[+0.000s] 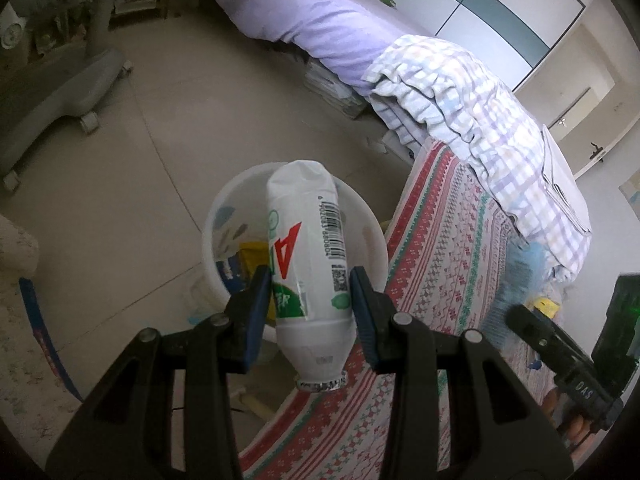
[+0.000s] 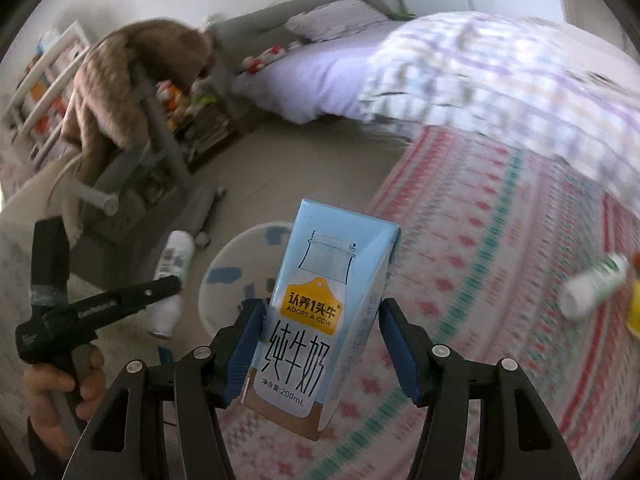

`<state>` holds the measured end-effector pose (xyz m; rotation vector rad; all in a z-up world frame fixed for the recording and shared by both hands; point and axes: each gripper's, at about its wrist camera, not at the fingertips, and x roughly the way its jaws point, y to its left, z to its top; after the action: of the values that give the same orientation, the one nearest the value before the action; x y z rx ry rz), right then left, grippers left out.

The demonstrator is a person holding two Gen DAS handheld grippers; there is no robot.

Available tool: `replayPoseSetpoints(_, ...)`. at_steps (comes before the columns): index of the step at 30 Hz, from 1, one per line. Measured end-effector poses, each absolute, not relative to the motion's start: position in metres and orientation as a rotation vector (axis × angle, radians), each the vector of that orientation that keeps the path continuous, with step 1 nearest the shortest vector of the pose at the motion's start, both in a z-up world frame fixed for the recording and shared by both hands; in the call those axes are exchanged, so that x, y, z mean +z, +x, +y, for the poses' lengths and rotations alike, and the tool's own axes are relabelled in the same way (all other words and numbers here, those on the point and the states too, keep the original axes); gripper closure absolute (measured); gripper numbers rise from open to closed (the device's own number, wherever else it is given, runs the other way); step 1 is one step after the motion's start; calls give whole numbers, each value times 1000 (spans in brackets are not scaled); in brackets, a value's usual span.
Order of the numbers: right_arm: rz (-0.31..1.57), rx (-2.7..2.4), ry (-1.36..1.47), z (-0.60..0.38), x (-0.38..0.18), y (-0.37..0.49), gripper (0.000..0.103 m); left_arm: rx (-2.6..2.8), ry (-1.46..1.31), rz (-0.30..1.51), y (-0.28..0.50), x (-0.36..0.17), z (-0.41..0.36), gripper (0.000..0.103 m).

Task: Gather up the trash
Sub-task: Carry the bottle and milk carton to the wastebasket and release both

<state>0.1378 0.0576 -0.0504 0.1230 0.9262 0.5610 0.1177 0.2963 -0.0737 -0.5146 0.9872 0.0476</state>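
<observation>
My left gripper (image 1: 311,276) is shut on a white plastic bottle (image 1: 304,216) with a red and green label, gripped across its body with the open neck towards me. It hangs over a white bin (image 1: 224,208) on the floor, which has yellow and blue scraps inside. My right gripper (image 2: 320,308) is shut on a light-blue milk carton (image 2: 320,280), held upright over the edge of the bed. The bin (image 2: 224,276) sits behind the carton in the right wrist view. To its left, a hand (image 2: 60,384) holds the other gripper with the bottle (image 2: 176,256).
A bed with a red and green patterned sheet (image 1: 440,240) and a checked quilt (image 1: 480,112) fills the right side. Another white bottle (image 2: 592,292) and a yellow item (image 2: 634,312) lie on it. A grey wheeled stand (image 1: 60,92) stands on the tiled floor at the left.
</observation>
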Motion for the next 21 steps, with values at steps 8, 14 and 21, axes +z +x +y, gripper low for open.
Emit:
replayPoseSetpoints(8, 924, 641, -7, 126, -58, 162, 42, 37, -532, 1017, 138, -91, 300, 61)
replayPoseSetpoints(14, 932, 672, -94, 159, -68, 182, 42, 36, -579, 1030, 154, -109, 308, 61)
replayPoseSetpoints(21, 964, 696, -174, 192, -93, 196, 40, 133, -654, 996, 148, -126, 334, 38)
